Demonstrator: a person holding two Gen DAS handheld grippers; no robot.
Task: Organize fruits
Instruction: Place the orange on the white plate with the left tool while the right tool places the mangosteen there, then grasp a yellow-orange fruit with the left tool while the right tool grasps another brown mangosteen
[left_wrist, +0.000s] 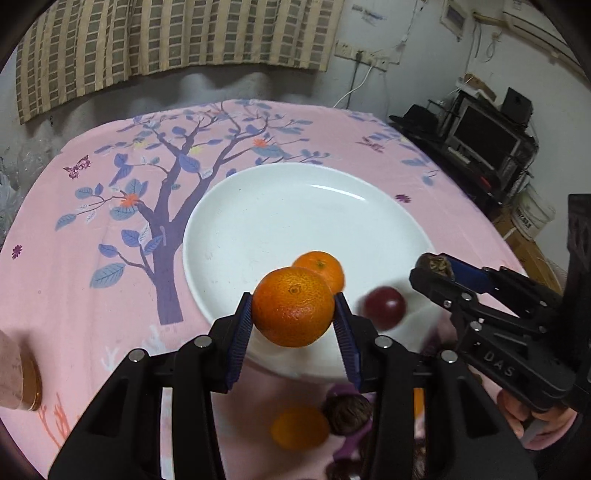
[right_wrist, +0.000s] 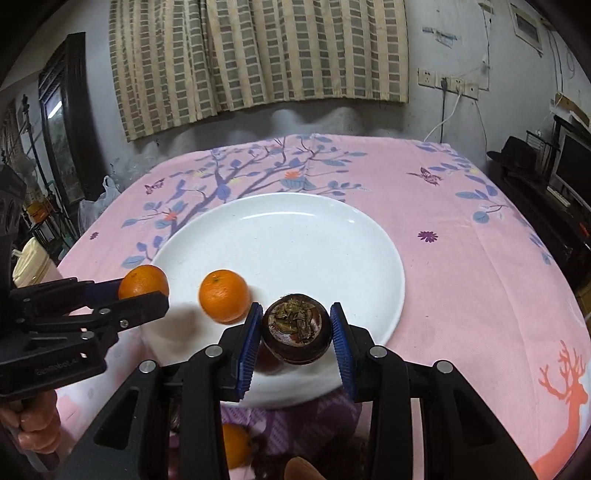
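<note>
- We are holding an orange (left_wrist: 293, 306) in the left gripper (left_wrist: 293, 314); its blue pads (left_wrist: 240, 332) are pressing on both sides of the fruit, lifting it clear above the near edge of the white plate (left_wrist: 258, 221).
- We are holding a dark brown, round fruit (right_wrist: 296, 328) in the right gripper (right_wrist: 295, 334); its blue pads (right_wrist: 249, 350) are clamping the fruit on both sides, with the dry, flaky top facing us, above the near edge of the plate (right_wrist: 295, 240).
- In the right wrist view, the left gripper (right_wrist: 147, 291) is reaching in from the left edge of the table with its orange (right_wrist: 142, 282) over the plate's near-left rim.
- In the left wrist view, the right gripper (left_wrist: 436, 267) is reaching in from the right, its fruit showing only as a brown tip between the jaws.
- A second orange (left_wrist: 320, 267) is lying on the plate near its near edge; it is also showing in the right wrist view (right_wrist: 223, 295).
- A dark red, round fruit (left_wrist: 384, 306) is sitting blurred at the plate's near-right rim; we cannot tell whether it is resting on the plate.
- The plate is sitting in the middle of a table covered by a pink cloth (left_wrist: 92, 314) printed with a purple tree.
- Near the table's near edge, more fruit is showing, blurred, between the gripper arms: another orange (left_wrist: 299, 428) and a dark brown fruit (left_wrist: 347, 413) just beside it.
- A person's hand (right_wrist: 37, 424) is gripping the left gripper's handle.
- A striped curtain (right_wrist: 258, 55) is hanging on the wall beyond the table's far edge.
</note>
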